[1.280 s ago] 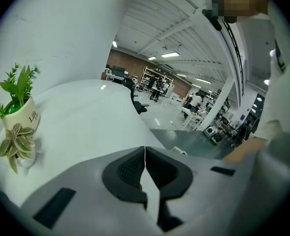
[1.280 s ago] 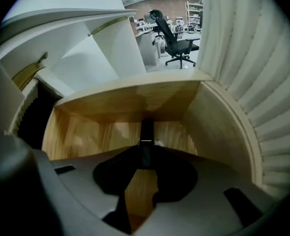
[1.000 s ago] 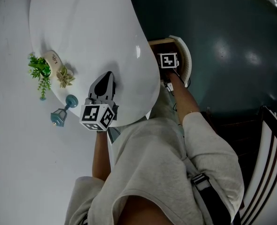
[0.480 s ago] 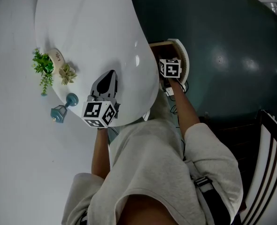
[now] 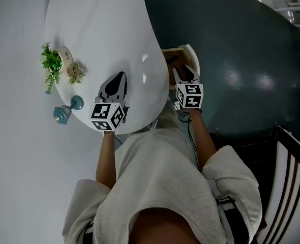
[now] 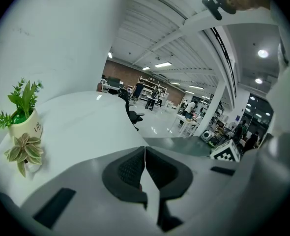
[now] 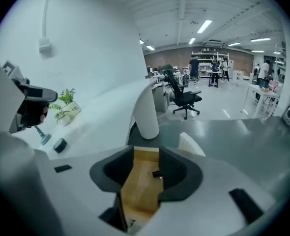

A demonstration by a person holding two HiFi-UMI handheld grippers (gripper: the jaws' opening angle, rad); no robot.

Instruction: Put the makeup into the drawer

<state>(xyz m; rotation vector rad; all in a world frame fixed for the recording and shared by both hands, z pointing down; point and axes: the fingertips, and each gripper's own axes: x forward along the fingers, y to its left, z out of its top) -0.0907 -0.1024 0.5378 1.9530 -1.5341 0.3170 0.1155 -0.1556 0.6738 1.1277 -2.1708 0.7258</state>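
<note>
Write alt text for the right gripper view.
The right claw, open and empty with jaws just closing a little, hangs above an open wooden drawer holding one small dark item. A white table with a potted plant lies to the left.

The drawer (image 5: 193, 55) is standing pulled open just past the rim of the white tabletop (image 5: 104, 29), showing a pale wooden floor and a curved white front. A small dark piece of makeup (image 7: 157, 173) is lying flat on that wooden floor inside it. The piece is too small for its shape to be made out.
</note>
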